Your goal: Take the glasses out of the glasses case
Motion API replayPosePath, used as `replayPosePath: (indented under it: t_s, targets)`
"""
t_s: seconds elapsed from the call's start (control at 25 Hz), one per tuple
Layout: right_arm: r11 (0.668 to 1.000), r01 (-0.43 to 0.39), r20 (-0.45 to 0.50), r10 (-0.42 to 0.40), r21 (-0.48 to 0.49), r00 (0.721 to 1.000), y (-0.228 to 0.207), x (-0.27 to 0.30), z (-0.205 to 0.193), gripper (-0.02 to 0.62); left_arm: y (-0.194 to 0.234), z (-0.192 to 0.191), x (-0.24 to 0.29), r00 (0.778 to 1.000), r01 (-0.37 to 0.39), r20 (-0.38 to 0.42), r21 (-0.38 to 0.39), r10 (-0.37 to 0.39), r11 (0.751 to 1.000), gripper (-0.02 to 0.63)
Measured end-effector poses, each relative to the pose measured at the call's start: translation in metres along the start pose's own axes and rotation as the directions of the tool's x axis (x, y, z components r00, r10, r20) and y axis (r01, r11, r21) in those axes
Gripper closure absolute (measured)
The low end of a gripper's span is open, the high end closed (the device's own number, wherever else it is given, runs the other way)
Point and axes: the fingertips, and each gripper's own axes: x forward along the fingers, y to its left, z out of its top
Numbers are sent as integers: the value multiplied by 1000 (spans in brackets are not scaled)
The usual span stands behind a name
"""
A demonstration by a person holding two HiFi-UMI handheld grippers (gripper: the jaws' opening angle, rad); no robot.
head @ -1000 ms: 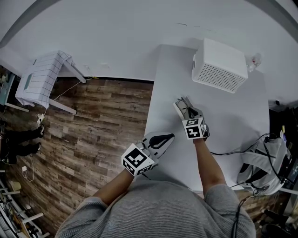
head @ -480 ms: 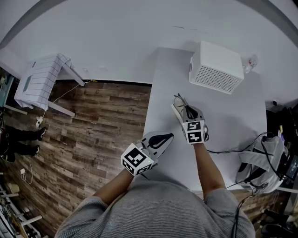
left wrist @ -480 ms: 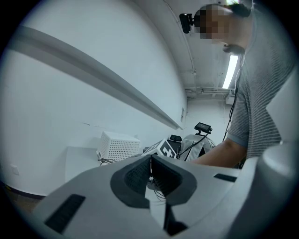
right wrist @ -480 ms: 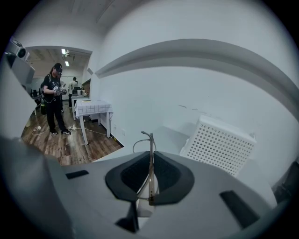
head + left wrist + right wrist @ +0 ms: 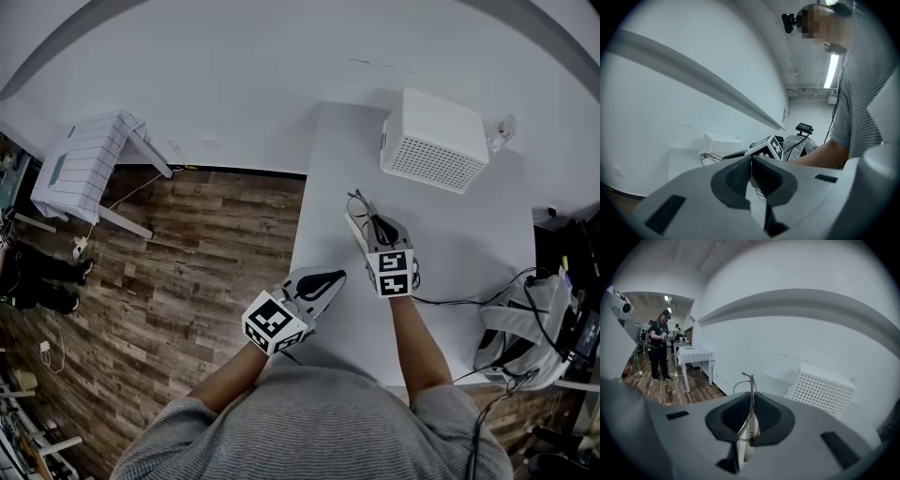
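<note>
Your right tool (image 5: 372,226) is clenched on the glasses (image 5: 360,201). In the right gripper view a thin temple bar stands upright between the pads, and the wire frame pokes out past the tips. So the glasses lie straight ahead of that tool. Their long axis runs roughly along the line the tool points, toward the far wall and the white perforated box (image 5: 436,141). They look held in the air, not resting on the table (image 5: 469,234).

What I take for the glasses case (image 5: 353,229) is a pale strip just beside the tool's left edge, below the frame. I can't tell if it's open or if the frame touches it. My read: the glasses are out or nearly out.

Your left tool (image 5: 323,280) is closed on nothing, pads together. It sits at the near left table edge, well apart from the glasses, so your right hand is the only one in play.

Next move as I judge it: carry the frame away from the case, onto bare table to the right between tool and box, and lay it down along its long axis. The grip is on one thin bar, so it may pivot. Go gently.
</note>
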Motion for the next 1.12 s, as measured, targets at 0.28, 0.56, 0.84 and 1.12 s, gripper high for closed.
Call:
replayPosePath:
  t_s: [0.28, 0.56, 0.84, 1.12]
  targets:
    - [999, -40, 119, 37, 26, 992, 10, -26, 31, 563, 0, 3, -5, 1000, -8, 8, 3, 8, 1000, 592]
    - [995, -79, 252, 63, 55, 966, 20, -63, 67, 563, 0, 11, -6, 1000, -9, 23, 8, 8, 1000, 592]
    - [987, -148, 374, 112, 69, 921, 30, -104, 99, 563, 5, 28, -12, 996, -38, 80, -10, 39, 999, 592]
    - [983, -176, 435, 137, 50, 890, 41, -142, 121, 564, 10, 36, -18, 992, -73, 102, 6, 72, 997, 592]
